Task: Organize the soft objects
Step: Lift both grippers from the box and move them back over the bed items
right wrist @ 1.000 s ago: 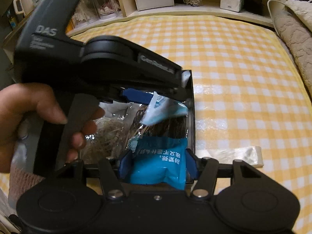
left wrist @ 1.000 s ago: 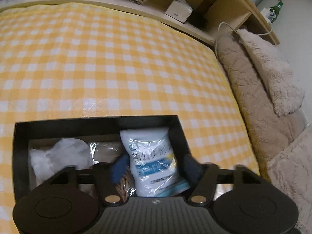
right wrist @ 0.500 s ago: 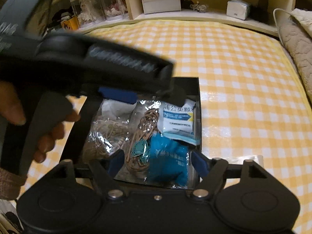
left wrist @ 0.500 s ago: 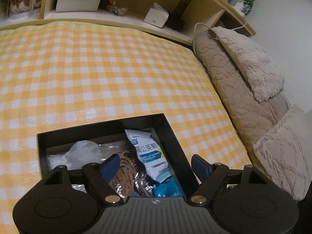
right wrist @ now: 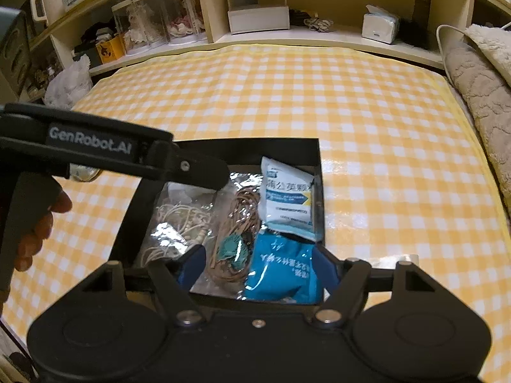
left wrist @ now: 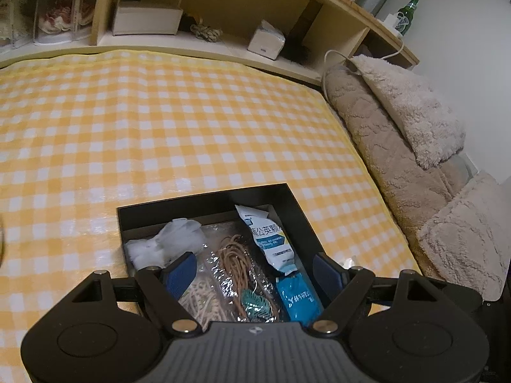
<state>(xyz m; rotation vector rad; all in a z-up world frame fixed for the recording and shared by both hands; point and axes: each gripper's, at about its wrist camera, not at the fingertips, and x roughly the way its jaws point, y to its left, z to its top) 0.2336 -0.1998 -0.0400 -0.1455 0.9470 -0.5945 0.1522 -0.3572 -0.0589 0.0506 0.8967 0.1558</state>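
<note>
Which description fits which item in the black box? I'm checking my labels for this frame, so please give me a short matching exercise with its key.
Items:
1. white packet
2. blue packet
3. brown cord bundle
4. white crumpled bag

Descriptions:
A. in clear wrap, with a teal leaf-shaped tag
B. in the box's far left corner, seen from the left wrist view
C. along the box's right wall, at its far end
D. nearest the right gripper, against the right wall

Pairs: 1-C, 2-D, 3-A, 4-B
</note>
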